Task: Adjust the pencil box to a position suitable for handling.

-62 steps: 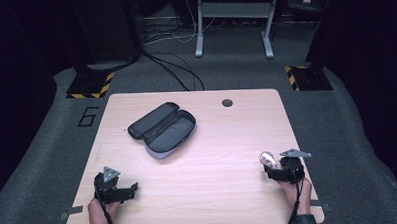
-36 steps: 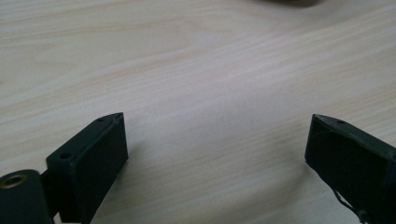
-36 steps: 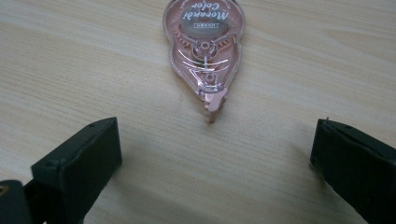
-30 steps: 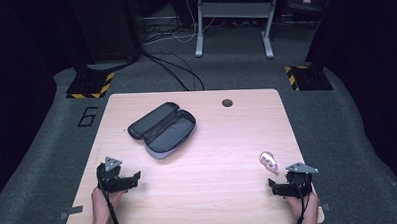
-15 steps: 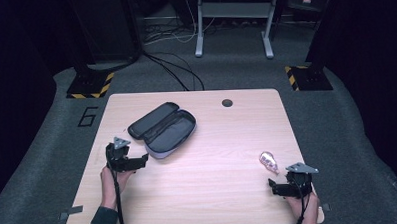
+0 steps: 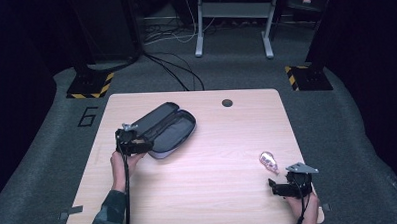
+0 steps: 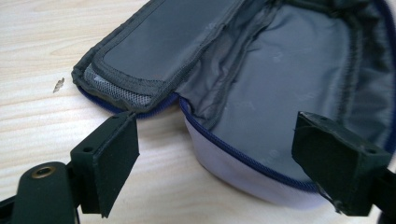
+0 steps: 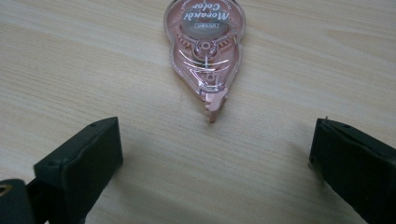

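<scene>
— Now that the left gripper [image 6: 140, 145] has travelled from the table's near-left edge up to the open pencil case [image 6: 169, 127], is it gripping yet?

— No; its jaws have just been narrowing, still fairly wide, bracketing the case's near end [image 7: 233, 154] without pressing. My guess: it will steady the case.

— And to the right?

— The correction tape [image 6: 269, 161] lies on the wooden table [image 6: 214, 191], just ahead of the right gripper [image 6: 276, 188], unmoved, jaws wide and empty [image 8: 212, 154], hand low at the near edge.

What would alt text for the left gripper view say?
An open grey pencil case lies on a wooden table, its near end between the two black, open jaws of the left tool, which do not touch it.
</scene>
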Tool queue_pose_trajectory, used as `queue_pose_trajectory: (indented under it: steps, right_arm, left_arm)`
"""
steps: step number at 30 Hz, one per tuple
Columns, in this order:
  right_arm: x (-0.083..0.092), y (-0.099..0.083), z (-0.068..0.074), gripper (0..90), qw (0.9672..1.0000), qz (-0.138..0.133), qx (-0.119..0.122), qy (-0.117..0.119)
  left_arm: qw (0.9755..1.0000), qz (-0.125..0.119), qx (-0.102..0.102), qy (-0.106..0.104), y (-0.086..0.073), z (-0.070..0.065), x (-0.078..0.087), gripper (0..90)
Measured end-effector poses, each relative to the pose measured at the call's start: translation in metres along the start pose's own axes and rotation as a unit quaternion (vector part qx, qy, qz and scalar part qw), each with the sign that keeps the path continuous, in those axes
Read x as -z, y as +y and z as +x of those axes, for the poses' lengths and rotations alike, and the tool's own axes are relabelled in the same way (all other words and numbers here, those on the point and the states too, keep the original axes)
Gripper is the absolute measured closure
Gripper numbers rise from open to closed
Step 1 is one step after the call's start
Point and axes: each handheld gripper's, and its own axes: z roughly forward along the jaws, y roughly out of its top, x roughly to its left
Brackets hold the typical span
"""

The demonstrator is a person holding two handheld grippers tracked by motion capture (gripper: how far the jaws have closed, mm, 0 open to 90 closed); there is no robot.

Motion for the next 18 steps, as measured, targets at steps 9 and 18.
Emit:
queue_pose_trajectory:
  steps: [9, 18]
  right_arm:
    - [0.0, 0.0, 0.0, 2.3, 1.0, 0.0, 0.0, 0.0]
    - [0.0, 0.0, 0.0, 2.4, 1.0, -0.001, 0.001, 0.0]
  left_arm:
    - [0.9997, 0.025, -0.005, -0.004, -0.004, -0.001, -0.015, 24.0]
    - [0.999, 0.045, 0.0, -0.01, -0.008, -0.004, -0.021, 40.7]
